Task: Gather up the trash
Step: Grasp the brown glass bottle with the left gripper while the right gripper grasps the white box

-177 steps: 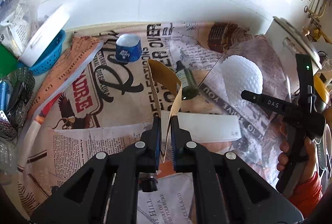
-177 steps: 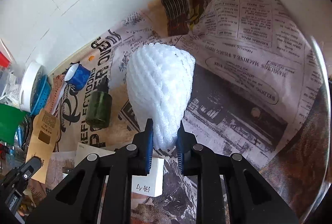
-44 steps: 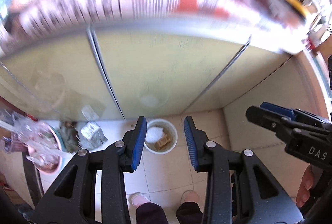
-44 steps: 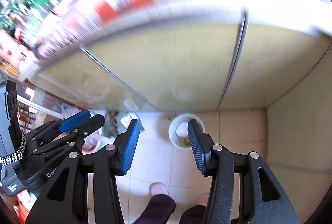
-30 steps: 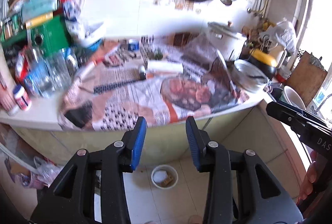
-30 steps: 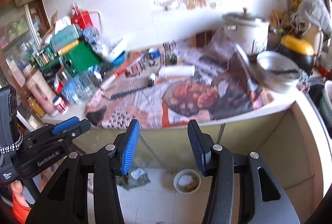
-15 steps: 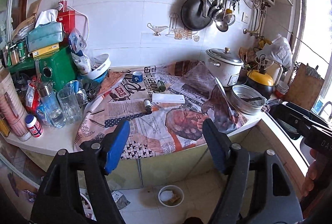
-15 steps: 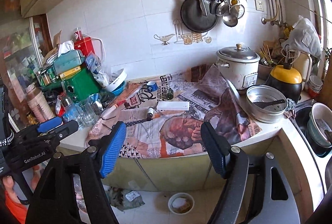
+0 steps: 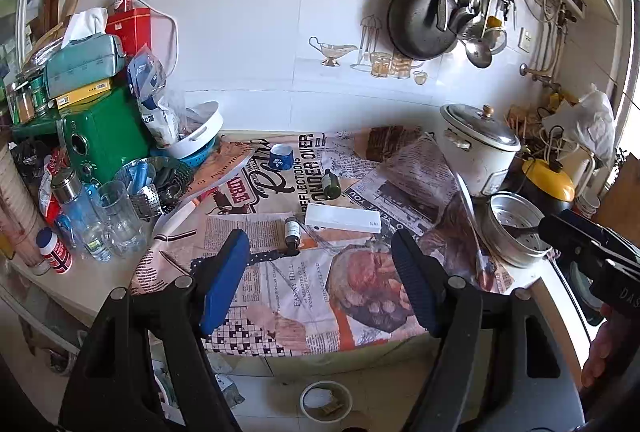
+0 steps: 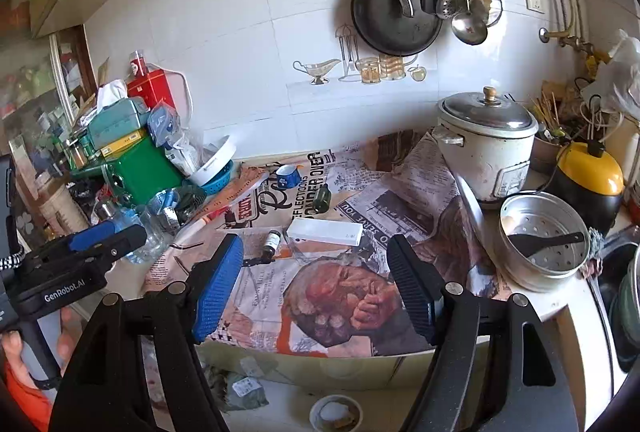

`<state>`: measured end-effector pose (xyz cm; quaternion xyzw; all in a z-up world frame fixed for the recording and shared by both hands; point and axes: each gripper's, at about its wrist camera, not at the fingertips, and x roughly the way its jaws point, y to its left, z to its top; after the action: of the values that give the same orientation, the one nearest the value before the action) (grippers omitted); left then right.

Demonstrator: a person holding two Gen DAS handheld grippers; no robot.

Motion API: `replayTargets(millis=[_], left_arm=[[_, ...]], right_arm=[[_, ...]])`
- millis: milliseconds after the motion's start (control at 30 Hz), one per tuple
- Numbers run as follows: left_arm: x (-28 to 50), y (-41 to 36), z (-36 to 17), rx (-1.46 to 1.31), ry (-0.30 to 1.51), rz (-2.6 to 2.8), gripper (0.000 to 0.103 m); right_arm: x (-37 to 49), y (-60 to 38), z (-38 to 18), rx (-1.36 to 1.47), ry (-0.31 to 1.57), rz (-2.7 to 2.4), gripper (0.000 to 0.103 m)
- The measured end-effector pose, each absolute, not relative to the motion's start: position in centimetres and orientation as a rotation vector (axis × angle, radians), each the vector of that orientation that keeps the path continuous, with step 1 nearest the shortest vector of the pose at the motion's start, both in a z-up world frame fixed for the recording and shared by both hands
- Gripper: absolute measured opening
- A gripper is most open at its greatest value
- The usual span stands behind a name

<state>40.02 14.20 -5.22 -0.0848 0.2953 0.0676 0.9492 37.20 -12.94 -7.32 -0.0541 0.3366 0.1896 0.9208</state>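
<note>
Newspaper-covered counter (image 9: 360, 296) filling left wrist view; left gripper (image 9: 320, 284) hanging released, jaws wide, empty, well back from edge. White box (image 9: 342, 219), brown vial (image 9: 292, 232), green bottle (image 9: 331, 184), blue cup (image 9: 281, 160) lying as remaining trash; bin (image 9: 326, 406) sitting on floor below.

Right wrist view: right gripper (image 10: 316, 284) also gaping, empty. Judging next: approaching white box (image 10: 325, 232) square-on, pinching across narrow side; vial (image 10: 272, 241) probably rolling.
</note>
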Motion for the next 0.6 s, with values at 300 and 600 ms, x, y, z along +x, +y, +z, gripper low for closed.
replayTargets(millis=[300, 600], left_arm=[[46.7, 13.4, -8.3, -0.233, 0.692, 0.281, 0.072], [52.2, 15.0, -15.0, -0.251, 0.863, 0.338, 0.072]], right_arm=[[45.6, -14.1, -11.2, -0.208, 0.818, 0.476, 0.071], [51.5, -13.6, -16.4, -0.238, 0.976, 0.536, 0.071]])
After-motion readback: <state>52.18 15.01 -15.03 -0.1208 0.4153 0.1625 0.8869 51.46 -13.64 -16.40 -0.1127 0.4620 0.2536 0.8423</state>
